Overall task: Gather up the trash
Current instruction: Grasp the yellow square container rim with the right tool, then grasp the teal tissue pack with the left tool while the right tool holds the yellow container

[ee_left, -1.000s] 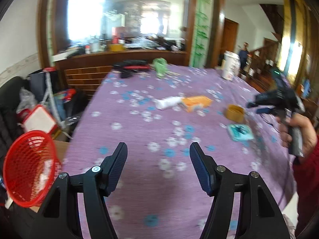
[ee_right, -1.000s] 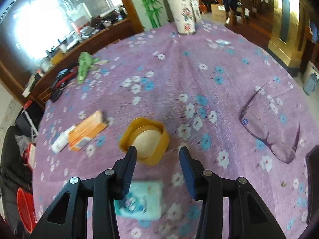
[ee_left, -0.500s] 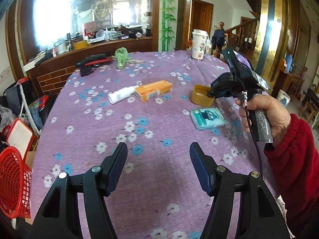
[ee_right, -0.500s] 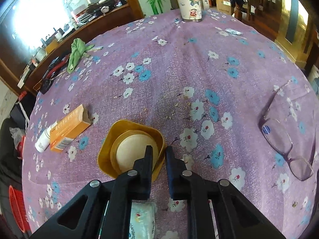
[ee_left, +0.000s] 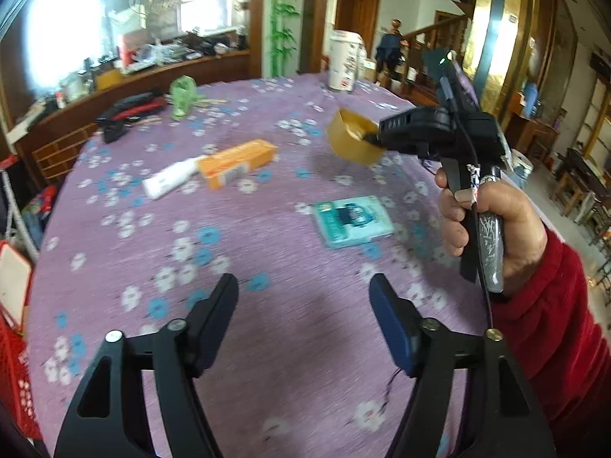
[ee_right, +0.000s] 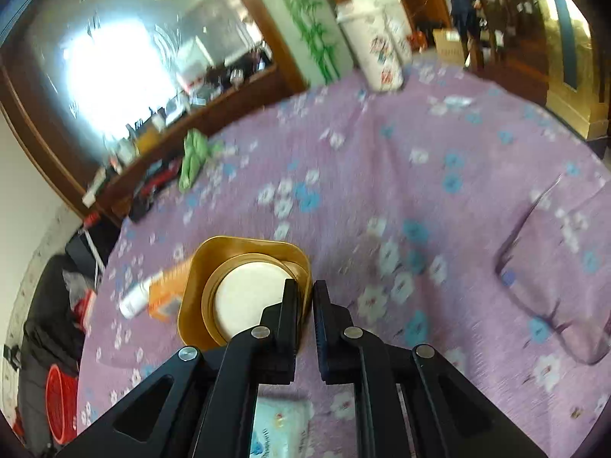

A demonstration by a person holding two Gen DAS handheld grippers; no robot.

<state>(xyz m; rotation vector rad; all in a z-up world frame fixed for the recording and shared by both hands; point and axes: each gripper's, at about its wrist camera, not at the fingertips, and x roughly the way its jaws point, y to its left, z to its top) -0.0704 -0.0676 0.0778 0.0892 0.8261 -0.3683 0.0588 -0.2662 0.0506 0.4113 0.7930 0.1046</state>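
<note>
1. Right gripper [ee_right: 304, 297]: fingers pinched together on the near rim of the yellow cup [ee_right: 244, 290], one finger sitting inside the rim and one outside. In the left wrist view the same gripper [ee_left: 372, 138] is being gripped by a hand [ee_left: 492, 225] in a red sleeve, and the cup [ee_left: 353, 137] is hanging tilted above the cloth, clear of it.
2. Yellow cup: squarish rim, pale round insert showing inside.
3. Left gripper [ee_left: 303, 309]: fingers standing wide apart, gripping nothing, hovering over bare cloth near the table's front edge.
4. Purple floral tablecloth [ee_left: 267, 267]: covering the whole table.
5. Teal tissue packet [ee_left: 353, 221]: lying flat on the cloth, below and just in front of the lifted cup.
6. Orange box [ee_left: 236, 162]: lying on its side, touching a white tube [ee_left: 172, 181] at its left end.
7. Green cloth [ee_left: 183, 95]: sitting bunched near the far edge.
8. Tall white patterned cup [ee_left: 343, 61]: standing upright at the far edge.
9. Red basket [ee_right: 61, 400]: sitting below table level on the left.
10. Eyeglasses [ee_right: 550, 267]: lying on the cloth to the right, blurred.
</note>
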